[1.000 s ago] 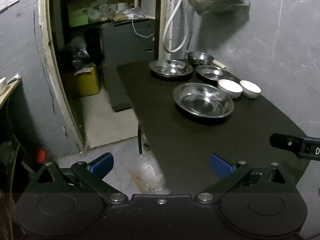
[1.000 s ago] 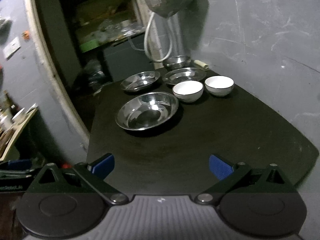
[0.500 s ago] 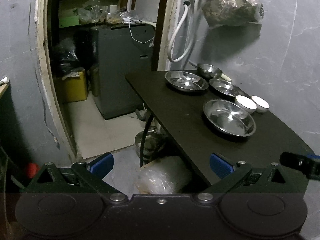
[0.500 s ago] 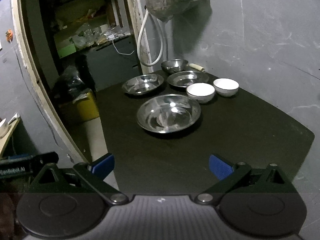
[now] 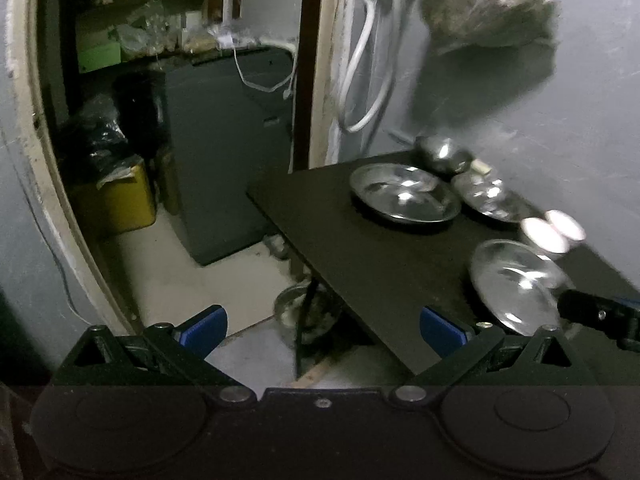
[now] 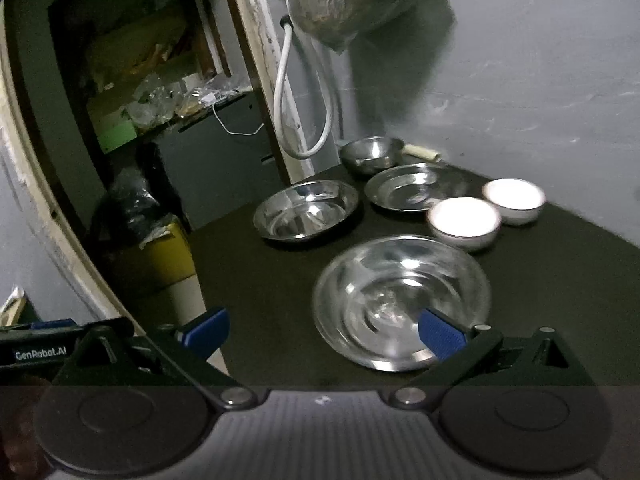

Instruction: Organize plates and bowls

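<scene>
Over the tabletop [image 6: 560, 300] the right claw [image 6: 322, 330] has closed in on the nearest steel plate [image 6: 400, 300] — jaws apart, empty. The left claw [image 5: 322, 326], likewise apart, has swung off left; nothing looks stacked yet, though blur smears the white bowls [image 6: 464, 220].

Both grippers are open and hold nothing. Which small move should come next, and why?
Probably ease the right gripper forward to the rim of the nearest large steel plate: its right finger already overlaps that plate, while the left gripper points beside the black table.
</scene>
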